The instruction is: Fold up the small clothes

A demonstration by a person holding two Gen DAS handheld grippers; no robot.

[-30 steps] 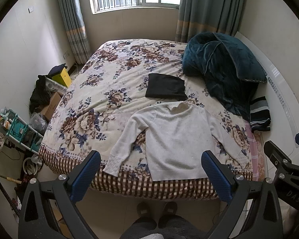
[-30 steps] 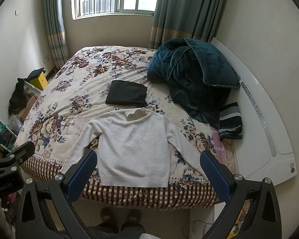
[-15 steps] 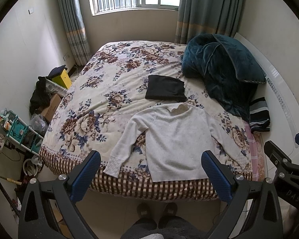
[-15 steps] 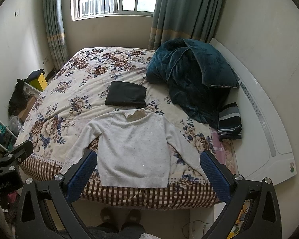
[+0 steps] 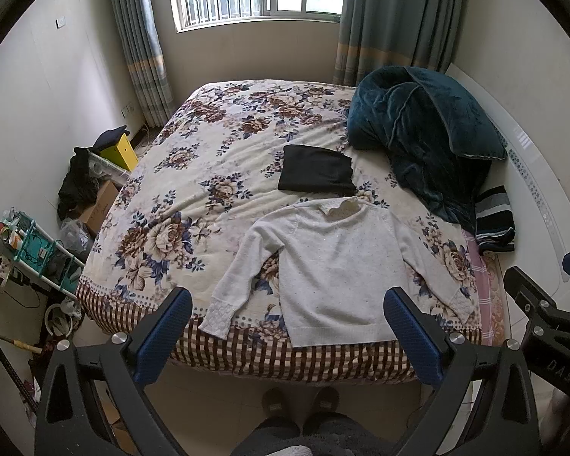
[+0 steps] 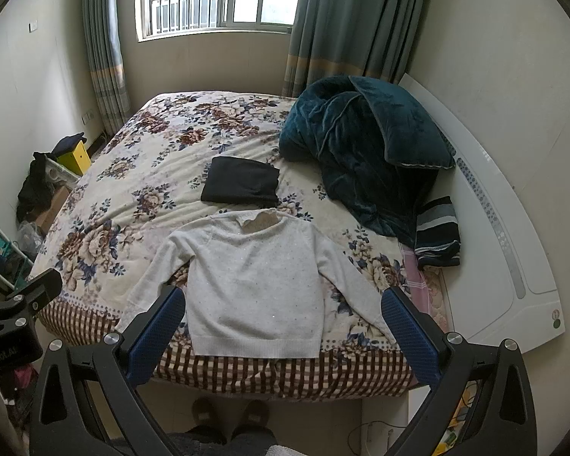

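Behind the work sits a folded black garment (image 5: 315, 169), with a heaped teal velvet quilt (image 5: 421, 129) crowding the floral-quilted bed's (image 5: 209, 174) right side and a striped black-and-grey folded cloth (image 6: 437, 231) beside it. The right cuff hides behind a blue finger in the left view. The small white knitted sweater (image 5: 334, 269) lies flat, sleeves spread, at the bed's near edge. Left gripper (image 5: 288, 326) and right gripper (image 6: 285, 323) hover wide apart, empty.
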